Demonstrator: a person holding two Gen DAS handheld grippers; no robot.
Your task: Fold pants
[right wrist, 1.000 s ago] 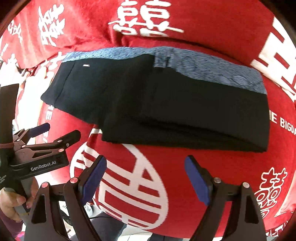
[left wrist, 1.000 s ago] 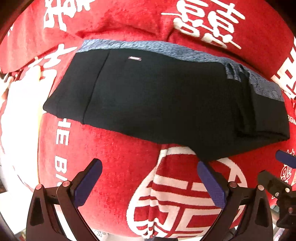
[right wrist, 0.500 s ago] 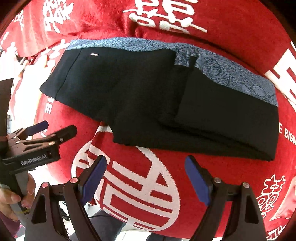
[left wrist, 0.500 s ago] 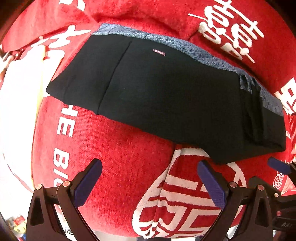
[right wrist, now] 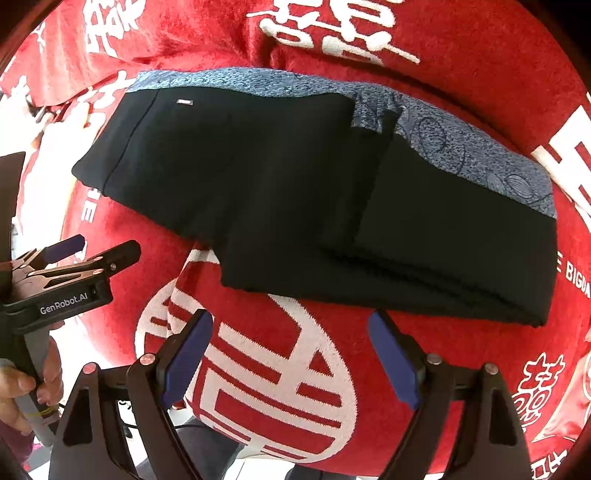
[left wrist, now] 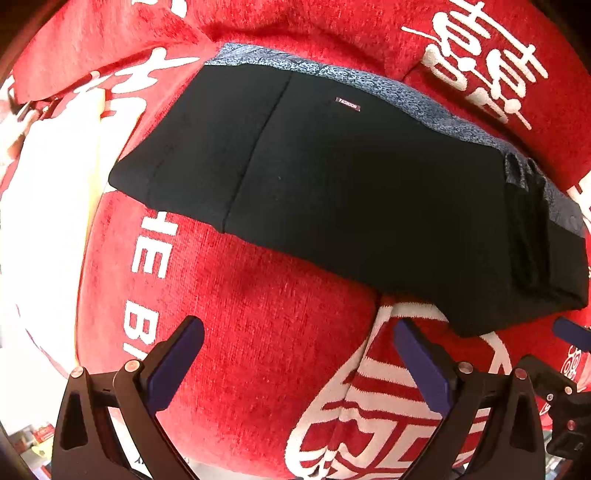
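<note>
Black pants (left wrist: 351,192) with a blue-grey patterned band along the far edge lie folded flat on a red cover (left wrist: 258,332) with white lettering. In the right wrist view the pants (right wrist: 295,206) show a thicker folded stack on their right half. My left gripper (left wrist: 299,343) hangs open above bare red cover, short of the near hem, with nothing between its fingers. Over the white circle emblem my right gripper (right wrist: 291,339) stands open too, just short of the near fold. The left gripper (right wrist: 85,254) also shows at the left edge of the right wrist view, held by a hand (right wrist: 22,384).
The red cover drapes over rounded cushions, with a raised back cushion (right wrist: 332,33) behind the pants. A bright white area (left wrist: 40,221) lies past the cover's left edge. Floor shows below the front edge (right wrist: 229,458).
Both grippers drifted left and slightly down, so the pants now sit farther right and larger in both views. The jaws have stayed wide and the pants have not shifted.
</note>
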